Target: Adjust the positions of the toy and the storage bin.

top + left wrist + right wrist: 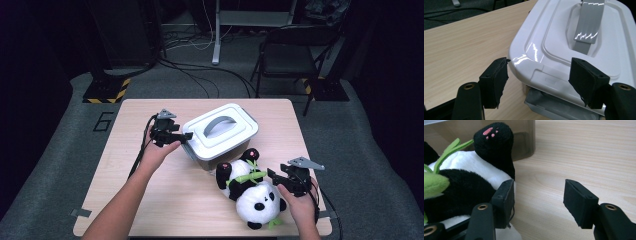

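Light wood table (150, 200) on grey carpet, dark room behind with a black folding chair (287, 55) and loose cables on the floor. Mid-table sits the storage box (222, 137) — smoky translucent body, white lid (564, 42) seated on top, grey handle (589, 20) lying flat in the lid's recess; box is turned at an angle to the table edges. Just in front of the box and toward the right lies the plush panda (250, 192) on its back, head toward the near edge, black feet with pink pads up against the box wall, green bamboo sprig (250, 176) across its chest. Left gripper (181, 138) is at the box's left corner, level with the lid rim; in the left gripper view the jaws stand spread either side of that lid corner, one pad's tip right at the corner edge, the other off the plastic — no pinch. Right gripper (274, 176) is beside the panda's right flank, low over the table; in the right gripper view the jaws are spread, one pad (505, 200) against the panda's fur, the other over bare table, nothing squeezed. A hand and bare forearm come in from the near edge behind each gripper.
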Demonstrator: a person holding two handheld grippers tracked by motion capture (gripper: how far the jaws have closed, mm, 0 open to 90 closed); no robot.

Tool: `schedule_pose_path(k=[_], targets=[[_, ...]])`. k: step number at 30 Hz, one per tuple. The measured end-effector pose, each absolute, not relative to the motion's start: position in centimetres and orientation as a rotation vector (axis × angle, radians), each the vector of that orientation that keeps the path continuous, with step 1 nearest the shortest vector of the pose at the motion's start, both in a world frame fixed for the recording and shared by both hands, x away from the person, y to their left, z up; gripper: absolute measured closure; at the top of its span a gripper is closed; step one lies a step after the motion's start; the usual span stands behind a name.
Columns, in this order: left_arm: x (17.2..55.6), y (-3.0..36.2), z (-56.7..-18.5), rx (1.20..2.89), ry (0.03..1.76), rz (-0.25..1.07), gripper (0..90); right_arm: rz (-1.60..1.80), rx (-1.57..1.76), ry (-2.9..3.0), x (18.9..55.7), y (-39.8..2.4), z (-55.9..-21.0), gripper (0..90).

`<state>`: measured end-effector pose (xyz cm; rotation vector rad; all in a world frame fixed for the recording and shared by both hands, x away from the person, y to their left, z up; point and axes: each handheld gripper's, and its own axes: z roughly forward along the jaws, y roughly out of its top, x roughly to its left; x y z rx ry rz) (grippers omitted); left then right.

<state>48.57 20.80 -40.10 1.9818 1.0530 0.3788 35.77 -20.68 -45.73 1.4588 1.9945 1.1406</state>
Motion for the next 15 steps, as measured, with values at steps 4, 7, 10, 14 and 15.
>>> schedule_pose_path(k=[4, 7, 10, 14, 15], targets=[[49.0, 20.7, -40.5, 1.967, 1.08, 0.364, 30.2, 1.137, 1.458, 1.993, 35.7, -20.7, -45.8, 41.1], [49.2, 20.6, -40.6, 1.955, 1.078, 0.364, 30.1, 1.135, 1.46, 1.991, 35.5, -20.8, -45.8, 41.0], [49.4, 20.4, -40.7, 1.957, 1.076, 0.365, 29.8, 1.133, 1.47, 1.985, 35.4, -21.0, -45.9, 40.7], [49.6, 20.1, -41.0, 1.967, 1.057, 0.37, 31.2, 1.133, 1.477, 1.981, 35.2, -21.3, -45.9, 40.3], [49.6, 20.1, -41.0, 1.967, 1.057, 0.37, 31.3, 1.133, 1.482, 1.98, 35.1, -21.3, -46.0, 40.3]])
